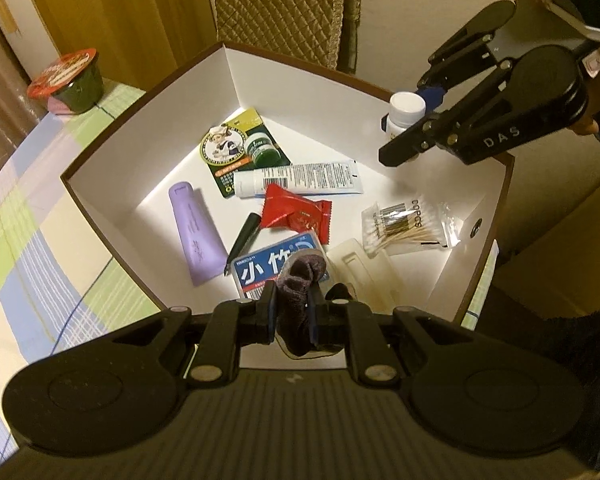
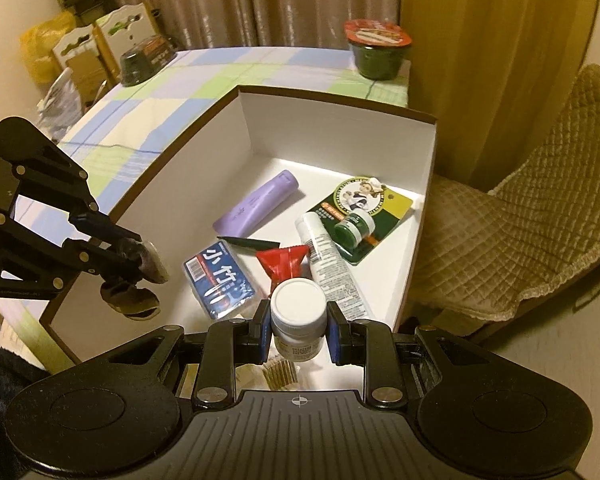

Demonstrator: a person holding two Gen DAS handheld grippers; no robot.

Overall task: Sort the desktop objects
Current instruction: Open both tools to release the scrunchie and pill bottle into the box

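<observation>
A brown-edged white box [image 1: 148,108] [image 2: 332,120] holds a purple tube [image 1: 198,236] [image 2: 256,204], a white tube [image 1: 300,178] [image 2: 328,264], a red packet [image 1: 296,214] [image 2: 284,266], a blue card pack [image 1: 260,266] [image 2: 218,282], a green carded jar [image 1: 246,144] [image 2: 360,218], a black pen [image 1: 244,236] and a bag of cotton swabs [image 1: 404,224]. My left gripper [image 1: 293,312] [image 2: 140,258] is shut on a dark purple sock [image 1: 298,292] [image 2: 130,296] above the box's near side. My right gripper [image 2: 299,330] [image 1: 416,120] is shut on a white bottle [image 2: 298,320] [image 1: 405,112] over the box.
The box stands on a checked tablecloth [image 1: 32,216] [image 2: 172,92]. A green cup with a red lid [image 1: 74,80] [image 2: 378,50] sits at the table's far corner, a dark bowl [image 2: 146,60] at another. A quilted chair [image 2: 520,232] stands beside the box.
</observation>
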